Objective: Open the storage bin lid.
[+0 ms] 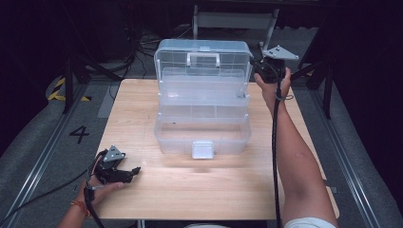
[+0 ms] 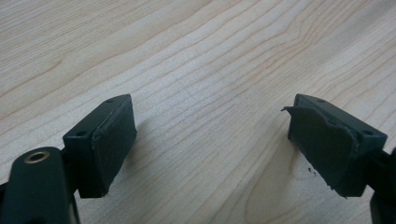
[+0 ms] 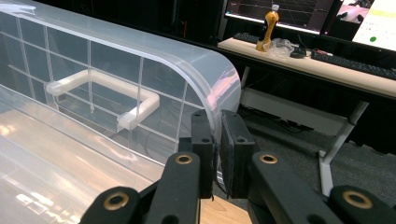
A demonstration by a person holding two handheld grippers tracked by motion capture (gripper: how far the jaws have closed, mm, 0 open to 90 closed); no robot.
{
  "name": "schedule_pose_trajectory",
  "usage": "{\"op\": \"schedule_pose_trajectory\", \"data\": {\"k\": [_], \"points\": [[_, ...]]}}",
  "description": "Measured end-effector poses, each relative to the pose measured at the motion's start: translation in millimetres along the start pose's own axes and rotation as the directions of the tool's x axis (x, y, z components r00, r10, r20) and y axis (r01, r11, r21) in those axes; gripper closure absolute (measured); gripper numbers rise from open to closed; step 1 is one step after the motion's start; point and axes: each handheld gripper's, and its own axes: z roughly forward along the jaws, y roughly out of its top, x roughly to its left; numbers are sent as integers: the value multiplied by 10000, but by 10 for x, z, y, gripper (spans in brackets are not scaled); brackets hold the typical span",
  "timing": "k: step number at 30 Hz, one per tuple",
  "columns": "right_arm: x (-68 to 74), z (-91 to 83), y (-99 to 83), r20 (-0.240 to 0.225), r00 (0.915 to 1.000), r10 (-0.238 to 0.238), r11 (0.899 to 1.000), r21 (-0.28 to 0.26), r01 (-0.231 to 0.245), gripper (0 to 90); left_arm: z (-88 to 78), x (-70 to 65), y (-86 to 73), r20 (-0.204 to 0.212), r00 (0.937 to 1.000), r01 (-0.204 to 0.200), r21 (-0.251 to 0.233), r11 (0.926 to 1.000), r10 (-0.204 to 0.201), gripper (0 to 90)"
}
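A clear plastic toolbox [image 1: 202, 135] stands open at the middle of the wooden table [image 1: 190, 190]. Its lid [image 1: 204, 57] is raised at the back, and a white latch [image 1: 203, 149] hangs at the front. My right gripper [image 1: 259, 66] is at the lid's right end, shut on the lid's rim. In the right gripper view the jaws [image 3: 217, 126] pinch the curved edge of the lid [image 3: 140, 70], with the white handle [image 3: 102, 88] to their left. My left gripper [image 1: 133, 172] rests near the table's front left corner. It is open [image 2: 210, 112], with bare wood between the pads.
A tiered tray [image 1: 204, 90] sits inside the open box. Behind the table a desk [image 3: 327, 70] carries an orange bottle [image 3: 267, 23], a keyboard and screens. Metal stands and cables crowd the floor at the back. A floor mark "4" [image 1: 79, 134] lies left of the table.
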Motion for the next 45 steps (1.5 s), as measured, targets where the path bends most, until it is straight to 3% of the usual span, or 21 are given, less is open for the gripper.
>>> {"op": "schedule_pose_trajectory", "data": {"k": [21,45], "points": [[-107,221,63,-157,9998,136,9986,514,-128,847,2,0,-1,-13,10000,8,-19,10000,-8,155],[-168,484,83,39,9999,98,9941,1077,-101,842,-1,-5,-2,-88,10000,23,-11,10000,-23,154]]}}
